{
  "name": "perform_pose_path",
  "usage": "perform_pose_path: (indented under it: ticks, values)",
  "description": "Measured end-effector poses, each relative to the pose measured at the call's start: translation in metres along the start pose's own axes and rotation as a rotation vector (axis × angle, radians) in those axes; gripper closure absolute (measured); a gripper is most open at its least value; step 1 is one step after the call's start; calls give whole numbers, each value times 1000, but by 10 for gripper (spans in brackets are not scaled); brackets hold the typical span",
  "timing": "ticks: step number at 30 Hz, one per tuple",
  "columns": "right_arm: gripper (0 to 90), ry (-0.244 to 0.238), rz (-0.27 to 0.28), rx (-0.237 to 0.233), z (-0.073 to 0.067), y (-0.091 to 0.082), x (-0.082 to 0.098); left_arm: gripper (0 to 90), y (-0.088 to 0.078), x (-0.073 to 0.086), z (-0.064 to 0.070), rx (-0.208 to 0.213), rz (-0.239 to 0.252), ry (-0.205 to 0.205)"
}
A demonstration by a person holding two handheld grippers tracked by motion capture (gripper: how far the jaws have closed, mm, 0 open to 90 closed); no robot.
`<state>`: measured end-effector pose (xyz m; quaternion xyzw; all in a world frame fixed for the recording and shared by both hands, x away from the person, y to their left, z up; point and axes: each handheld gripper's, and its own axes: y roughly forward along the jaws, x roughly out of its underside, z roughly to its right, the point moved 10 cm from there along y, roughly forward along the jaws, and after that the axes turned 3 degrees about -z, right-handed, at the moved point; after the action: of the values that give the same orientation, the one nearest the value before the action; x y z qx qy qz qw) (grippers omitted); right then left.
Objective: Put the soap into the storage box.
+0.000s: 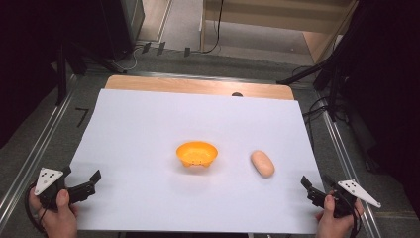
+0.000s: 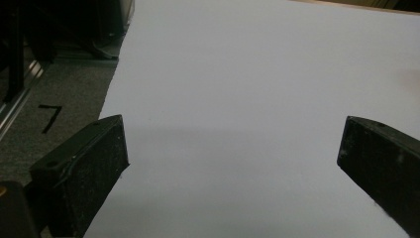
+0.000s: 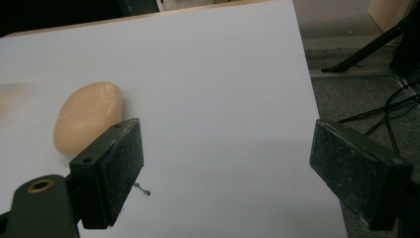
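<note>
A pale tan, egg-shaped bread roll (image 1: pixel 262 163) is lying on the white sheet (image 1: pixel 148 129) just right of a small orange plastic bowl (image 1: pixel 197 153), while the left gripper (image 1: pixel 89 184) and right gripper (image 1: pixel 309 187) are hovering near, both gaping wide and empty.

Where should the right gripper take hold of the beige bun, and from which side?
Probably across the middle of the bun, its narrow width, coming down from above. It lies flat on the white sheet, elongated, nothing beside it. The right gripper is open and nearest.
</note>
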<state>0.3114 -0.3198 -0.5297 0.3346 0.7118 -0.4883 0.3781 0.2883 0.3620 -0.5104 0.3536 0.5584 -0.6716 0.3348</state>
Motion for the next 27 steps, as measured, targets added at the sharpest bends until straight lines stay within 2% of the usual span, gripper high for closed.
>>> perform_pose_path:
  ticks: [4,9,10,12,13,16,17,21,25,27]
  values:
    - [134,-13,-16,2,-1,2,1,0,2,1,-1,-12,-15,2]
    - [140,-34,-42,36,-1,4,2,0,1,0,-1,-9,-11,1]
    - [166,-54,-43,51,-2,4,2,0,1,0,-1,-10,-7,3]
    - [189,-54,-45,59,-3,4,2,0,1,0,0,-11,-10,7]
    - [214,-81,-52,73,-4,5,2,0,2,1,0,-12,-12,9]
    - [213,-109,-72,83,-6,7,3,0,2,1,0,-21,-21,14]
    - [234,-136,-81,92,-8,8,4,0,3,1,0,-22,-26,15]
    - [278,-161,-99,79,-11,10,5,0,3,1,0,-24,-28,16]
    - [317,-161,-87,93,-11,7,1,0,3,1,0,-22,-25,14]
    - [320,-147,-103,82,-11,4,-1,0,3,1,-1,-27,-28,11]
